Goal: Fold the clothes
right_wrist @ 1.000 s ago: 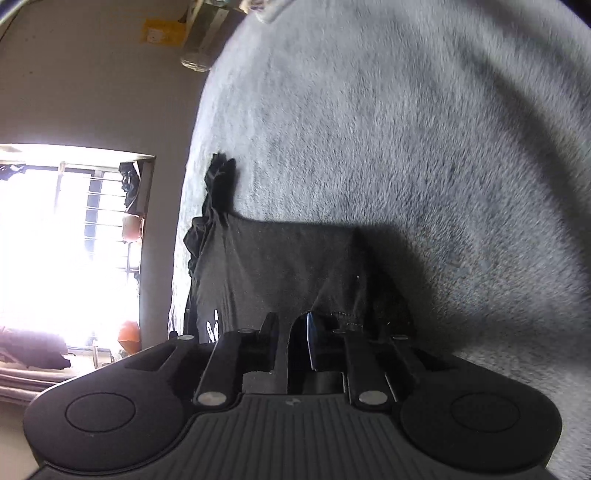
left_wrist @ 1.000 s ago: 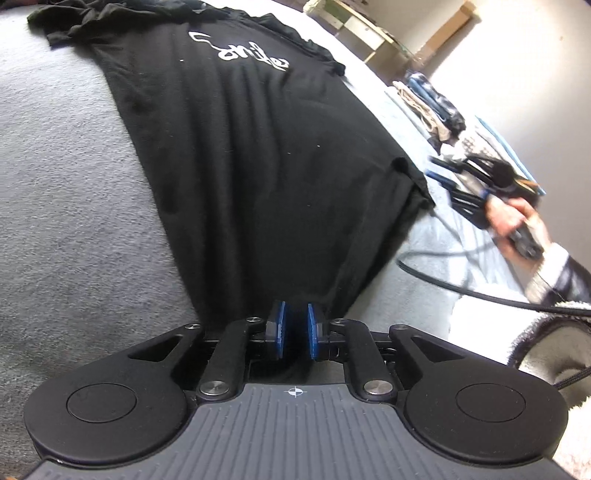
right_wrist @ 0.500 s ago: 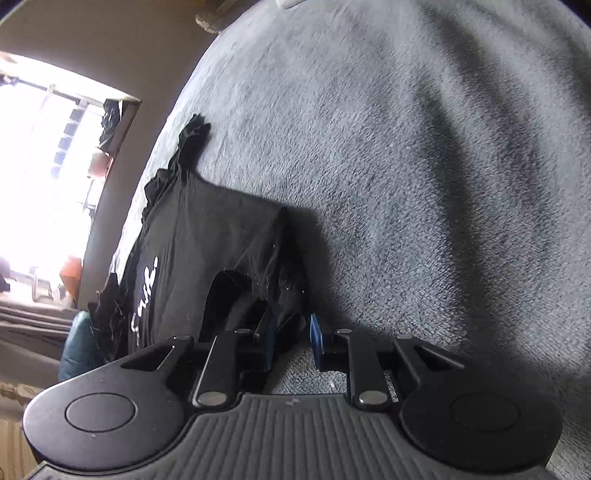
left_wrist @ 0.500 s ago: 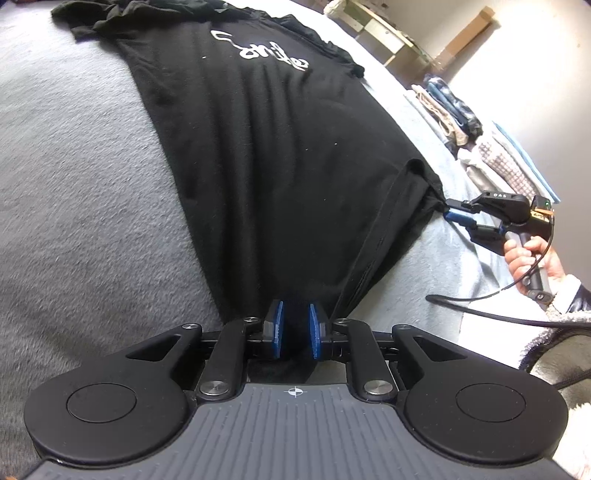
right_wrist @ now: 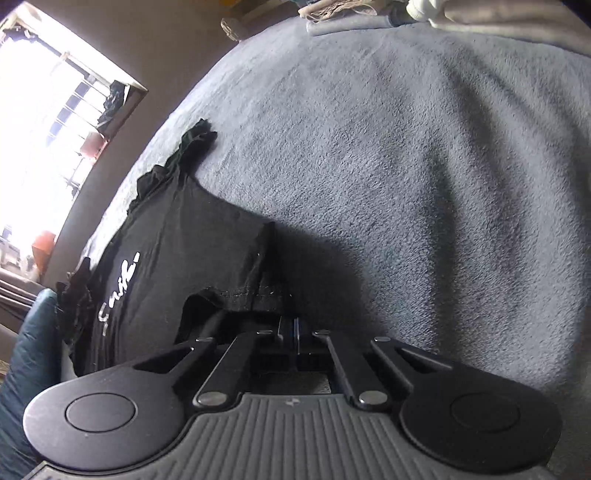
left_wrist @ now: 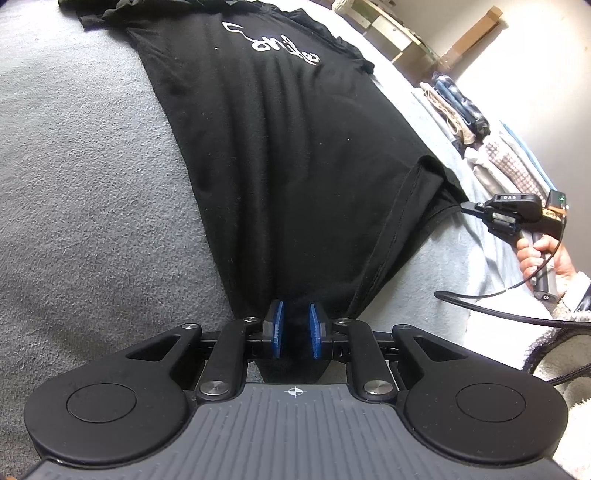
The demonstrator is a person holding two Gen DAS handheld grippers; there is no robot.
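**Q:** Where did the garment lie?

**A:** A black T-shirt (left_wrist: 280, 155) with white script lettering (left_wrist: 271, 44) lay stretched face-up across a grey blanket (left_wrist: 85, 177), its collar end far from the left wrist camera and its hem end near. The fabric pulled taut into two corners, each caught by a tool.

**Q:** How did the left gripper stand?

**A:** The left gripper (left_wrist: 294, 334) was clamped on the near hem corner. Its blue pads (left_wrist: 276, 332) stood a narrow way apart, with a bunched wad of black cloth filling the gap between them.

**Q:** And the right gripper?

**A:** The right gripper (left_wrist: 466, 207) pinched the hem's other corner, off to the right, gripped by a hand (left_wrist: 543, 254) with a black cable (left_wrist: 491, 314) trailing from it. Its own camera showed the fingers (right_wrist: 286, 330) drawn almost together, a thin edge of stitched hem caught between them.

**Q:** What surrounded the work?

**A:** Stacks of folded clothes (left_wrist: 458, 110) sat at the far right beside a pale wooden shelf (left_wrist: 399, 33). The right wrist view took in a bright barred window (right_wrist: 40, 122) to the left.
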